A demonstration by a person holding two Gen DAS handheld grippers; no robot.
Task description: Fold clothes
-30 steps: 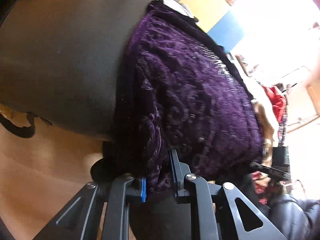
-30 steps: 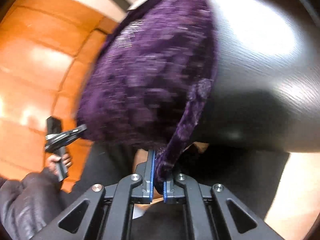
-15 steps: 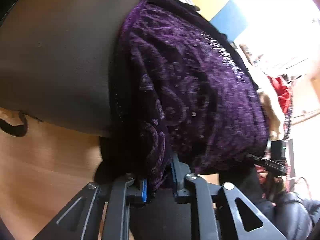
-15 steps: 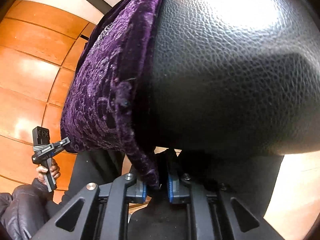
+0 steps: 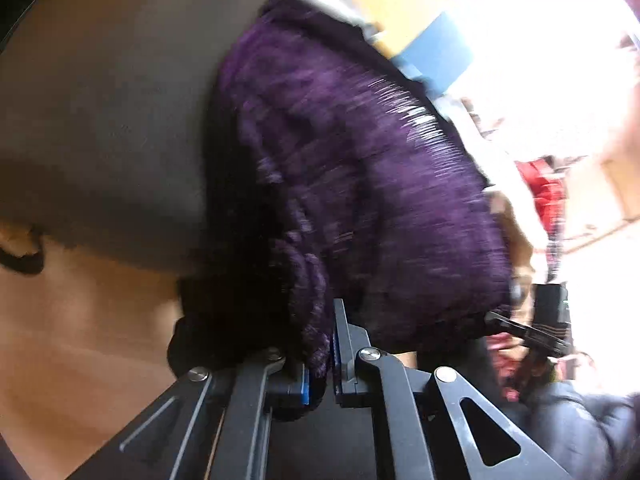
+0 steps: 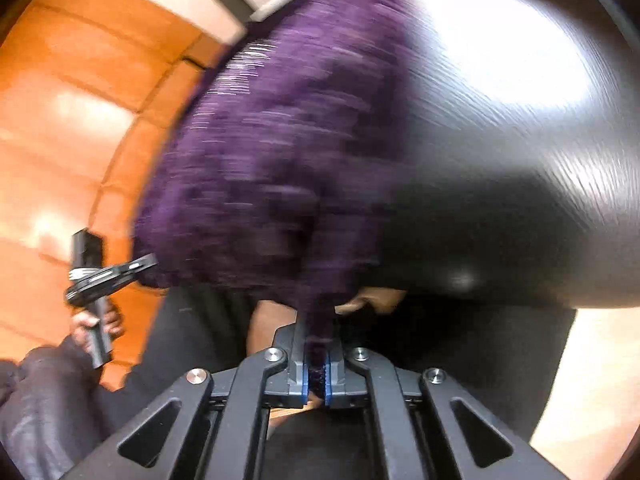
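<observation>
I see one purple garment (image 5: 360, 184) draped over the dark desk (image 5: 104, 120) edge. My two tongs, left tongs (image 5: 320, 364) and right tongs (image 6: 316, 364), each pinch its hem.

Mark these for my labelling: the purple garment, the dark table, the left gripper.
purple garment (image 5: 360, 184), left wrist view, middle.
dark table (image 6: 520, 160), right wrist view, bare top.
left gripper (image 5: 320, 364), left wrist view, between fingertips.

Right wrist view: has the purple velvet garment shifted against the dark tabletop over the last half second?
Yes. The purple velvet garment now spreads farther right over the dark wood-grain tabletop, with the right claw clamped on its edge.
</observation>
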